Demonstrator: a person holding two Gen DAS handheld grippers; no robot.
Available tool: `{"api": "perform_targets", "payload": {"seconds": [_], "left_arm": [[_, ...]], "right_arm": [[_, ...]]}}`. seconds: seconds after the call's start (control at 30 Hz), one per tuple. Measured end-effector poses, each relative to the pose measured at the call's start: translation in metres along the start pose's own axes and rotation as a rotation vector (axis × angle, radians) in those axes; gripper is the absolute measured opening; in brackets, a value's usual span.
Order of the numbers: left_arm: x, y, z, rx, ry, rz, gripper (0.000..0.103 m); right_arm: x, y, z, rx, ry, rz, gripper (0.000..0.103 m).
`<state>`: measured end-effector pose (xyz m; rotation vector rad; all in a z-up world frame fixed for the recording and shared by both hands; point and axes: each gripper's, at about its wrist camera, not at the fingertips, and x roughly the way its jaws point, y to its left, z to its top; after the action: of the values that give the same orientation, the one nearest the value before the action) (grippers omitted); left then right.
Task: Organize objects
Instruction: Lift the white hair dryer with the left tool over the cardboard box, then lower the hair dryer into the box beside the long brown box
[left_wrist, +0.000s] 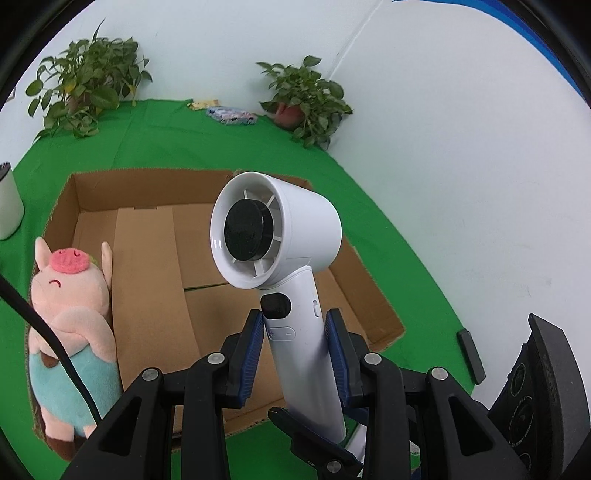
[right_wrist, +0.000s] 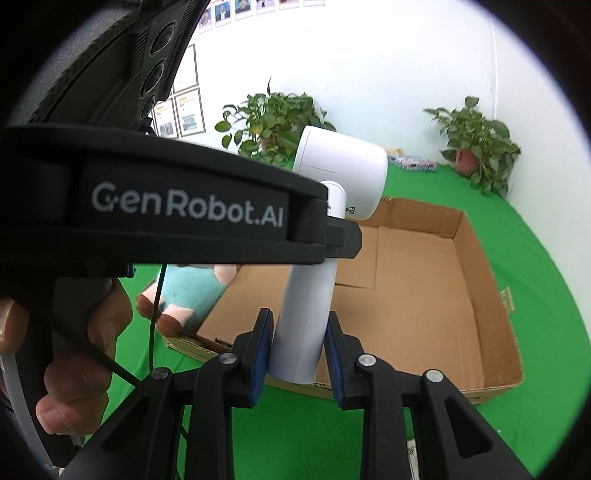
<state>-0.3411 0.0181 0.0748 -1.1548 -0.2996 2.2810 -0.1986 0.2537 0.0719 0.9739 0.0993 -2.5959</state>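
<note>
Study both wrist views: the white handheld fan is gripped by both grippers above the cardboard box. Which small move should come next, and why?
Probably lower the white handheld fan onto the bare floor of the cardboard box, clear of the plush pig. Both the left gripper and the right gripper clamp its handle, and it hangs above the box.

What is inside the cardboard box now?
The cardboard box shows only its bare floor flaps. The white handheld fan, held above it, covers part of the floor, so that part cannot be checked.

Green cloth (left_wrist: 155, 147) carries cardboard box (left_wrist: 96, 195), two potted plants (left_wrist: 306, 99)
</note>
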Motion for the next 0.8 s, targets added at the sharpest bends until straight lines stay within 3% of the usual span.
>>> {"api": "perform_targets", "payload": {"seconds": [0.37,0.8], "left_arm": [[0.072,0.039,0.004,-0.074,0.109,0.063,0.031],[0.112,0.068,0.003,-0.119,0.194,0.11,0.031]], "right_arm": [[0.057,-0.03,-0.004,0.072,0.099,0.075,0.025],[0.09,-0.036,-0.01,0.115,0.183,0.136,0.025]]}}
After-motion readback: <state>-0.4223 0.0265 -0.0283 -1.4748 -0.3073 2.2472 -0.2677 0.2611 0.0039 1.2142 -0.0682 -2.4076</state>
